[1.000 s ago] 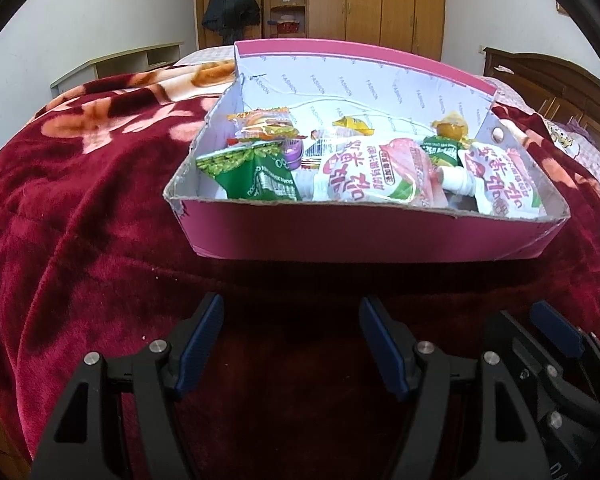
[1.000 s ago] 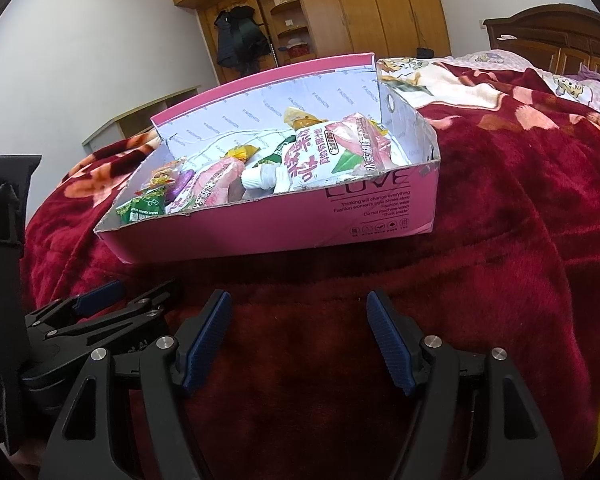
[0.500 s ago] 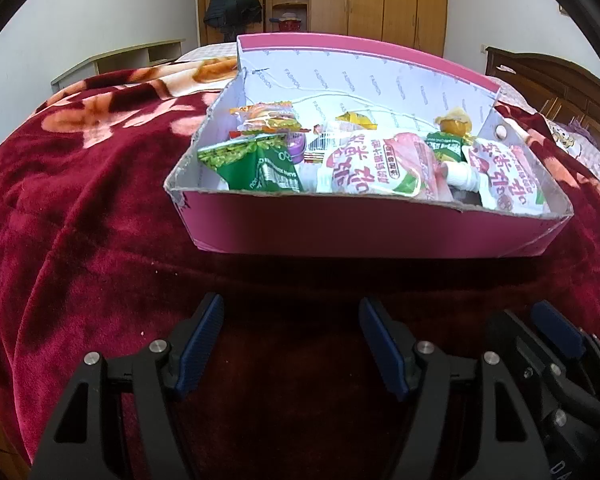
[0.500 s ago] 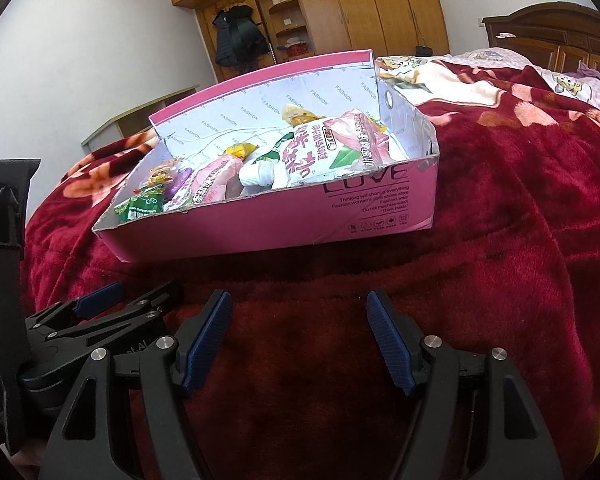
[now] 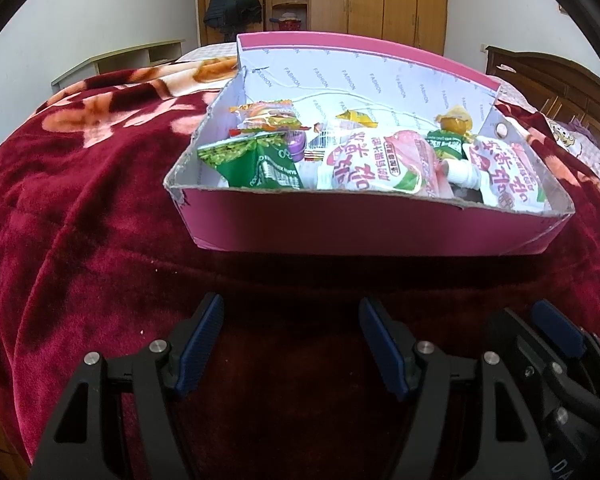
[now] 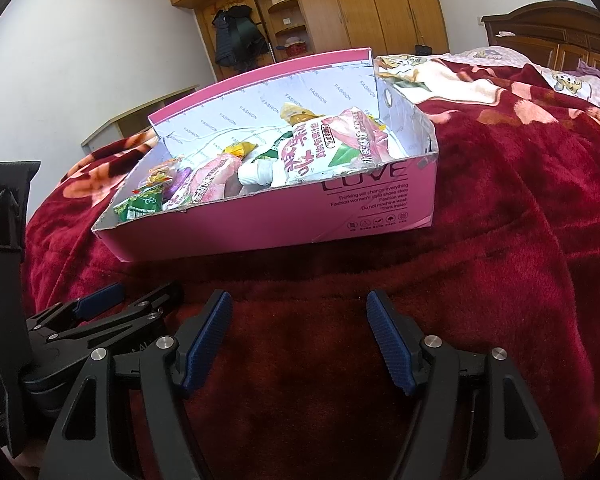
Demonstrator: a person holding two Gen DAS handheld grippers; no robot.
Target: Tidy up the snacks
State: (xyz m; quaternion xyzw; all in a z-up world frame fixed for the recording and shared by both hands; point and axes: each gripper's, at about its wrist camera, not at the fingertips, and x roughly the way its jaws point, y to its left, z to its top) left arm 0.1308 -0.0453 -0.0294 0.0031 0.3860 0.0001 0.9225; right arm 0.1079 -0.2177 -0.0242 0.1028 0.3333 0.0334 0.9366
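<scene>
Pink cardboard box (image 5: 364, 228) on a dark red plush blanket (image 5: 80, 208), far side of both grippers, snacks piled inside. Left gripper (image 5: 290, 340) released, blue pads spread wide, nothing between them, hovering over bare blanket just short of the box's near wall. Right gripper (image 6: 299, 340) likewise released and empty, close beside the left one, whose black frame shows at the left edge of the right wrist view.

From the left wrist view only: green packet (image 5: 256, 164) at the near left corner, burger-printed packet (image 5: 268, 118) behind it, small yellow wrapper (image 5: 356, 118) against the far wall, two pink-and-white pouches (image 5: 374, 162) with a white screw cap between them.

From the right wrist view only: printed right end of the box, reading "LOVE" with smaller lines below, partly legible as "Thinking will change everything" and "Do not machine-wash". Inner lining marked "FASHION" over and over, seen from both views. Pouch lettering Chinese, not made out. Wooden wardrobe (image 6: 340, 8) against the far wall.
</scene>
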